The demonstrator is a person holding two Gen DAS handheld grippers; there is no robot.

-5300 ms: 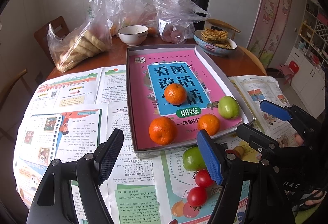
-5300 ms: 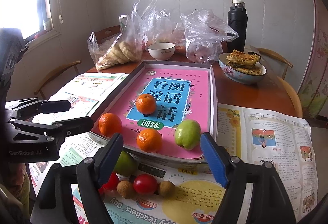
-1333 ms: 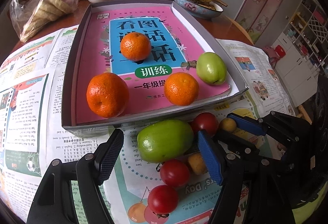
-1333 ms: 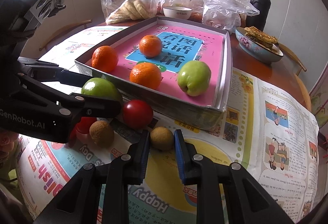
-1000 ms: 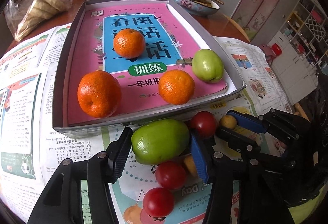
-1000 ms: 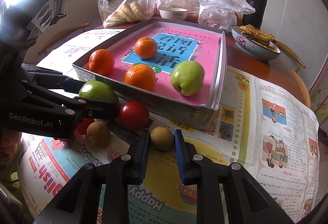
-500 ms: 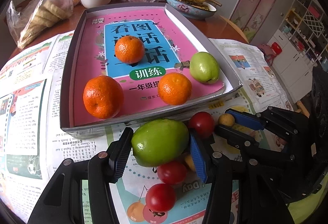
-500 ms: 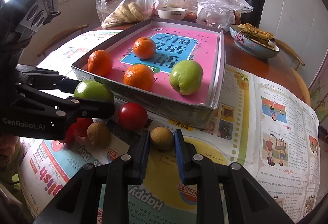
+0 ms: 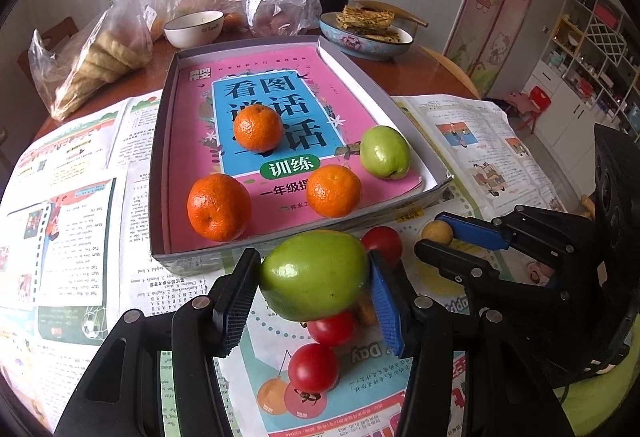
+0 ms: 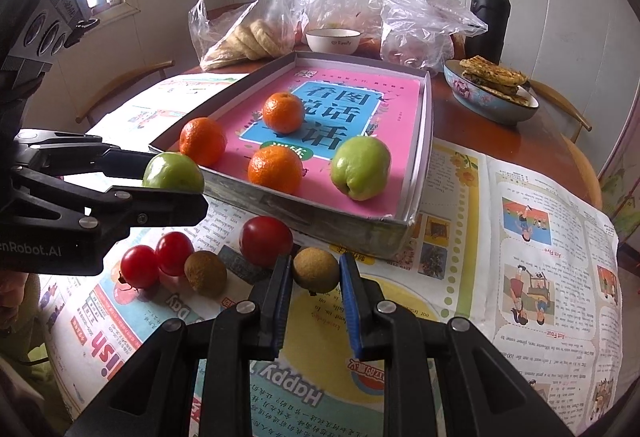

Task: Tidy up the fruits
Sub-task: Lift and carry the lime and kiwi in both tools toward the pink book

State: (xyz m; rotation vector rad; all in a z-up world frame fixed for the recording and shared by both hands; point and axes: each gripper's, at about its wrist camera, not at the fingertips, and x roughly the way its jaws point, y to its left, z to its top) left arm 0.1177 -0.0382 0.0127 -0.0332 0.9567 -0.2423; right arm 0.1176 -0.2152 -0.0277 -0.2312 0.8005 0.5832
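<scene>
Green fruit (image 9: 316, 275), gripped across its widest part by the left gripper (image 9: 312, 293) and lifted clear of the newspaper (image 10: 520, 237), just outside the near wall of the shallow box (image 9: 160, 141); the hold suits carrying it over that wall, it seems, to join the second green fruit (image 9: 385, 152) and three oranges (image 9: 218, 207) on the pink book inside. The left jaws stand partly apart, both pads pressed against the fruit's sides. Small brown fruit (image 10: 315, 269), on the newspaper by the box's near right corner, is clamped between the right gripper (image 10: 315, 289) jaws, which are drawn nearly together. Three red tomatoes (image 10: 266, 240) and another brown fruit (image 10: 205, 273) lie loose towards the tabletop's near edge, apparently awaiting sorting.
</scene>
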